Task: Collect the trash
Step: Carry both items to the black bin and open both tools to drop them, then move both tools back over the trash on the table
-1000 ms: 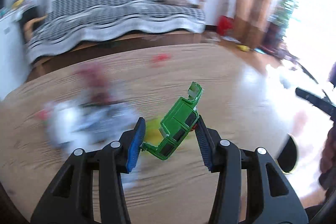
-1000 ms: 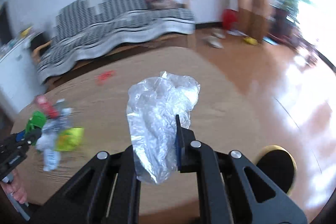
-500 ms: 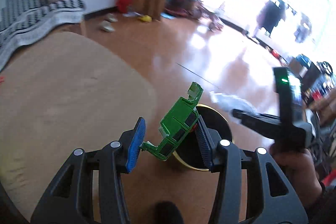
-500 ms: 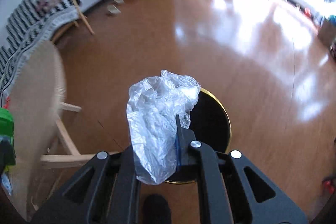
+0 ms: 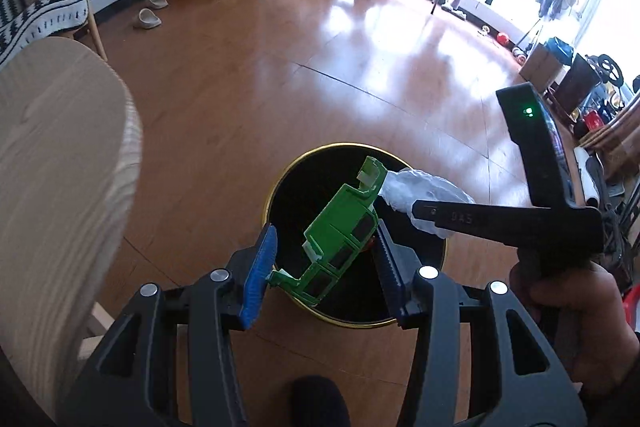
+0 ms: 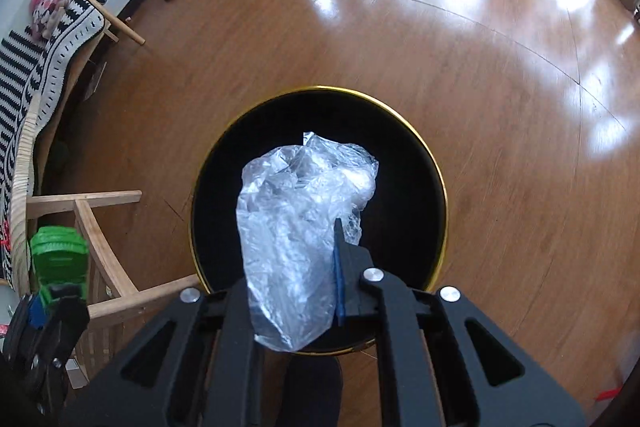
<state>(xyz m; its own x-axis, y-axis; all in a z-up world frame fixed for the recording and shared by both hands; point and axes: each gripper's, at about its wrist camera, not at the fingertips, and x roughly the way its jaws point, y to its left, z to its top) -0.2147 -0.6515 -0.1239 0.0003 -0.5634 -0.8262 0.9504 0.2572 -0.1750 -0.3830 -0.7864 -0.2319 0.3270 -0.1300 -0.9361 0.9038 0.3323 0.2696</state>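
Both grippers are hanging over the bin (image 6: 432, 163) now, a black round one with a gold rim, standing on the wood floor (image 6: 400, 47); the left gripper (image 5: 324, 263) is pointing steeply down with its blue pads about half apart, and it is gripping a green plastic piece (image 5: 340, 243) slantwise between them, lower corner against the left pad, upper side against the right pad; that green piece is sitting directly above the bin's dark mouth; just to its right, the right gripper (image 5: 416, 213) is reaching in from the side with a hand (image 5: 572, 303) behind it; in its own view the right gripper (image 6: 296, 267) is carrying a crumpled clear plastic bag (image 6: 300, 219), which is standing up between the fingers and hiding the left one; its jaws have just been opening a little, narrow gap only, and the bag is sitting between them, right over the middle of the bin; whether the pads are pressing it I cannot tell; off to the left gripper's left, the table edge (image 5: 60, 187) is showing.
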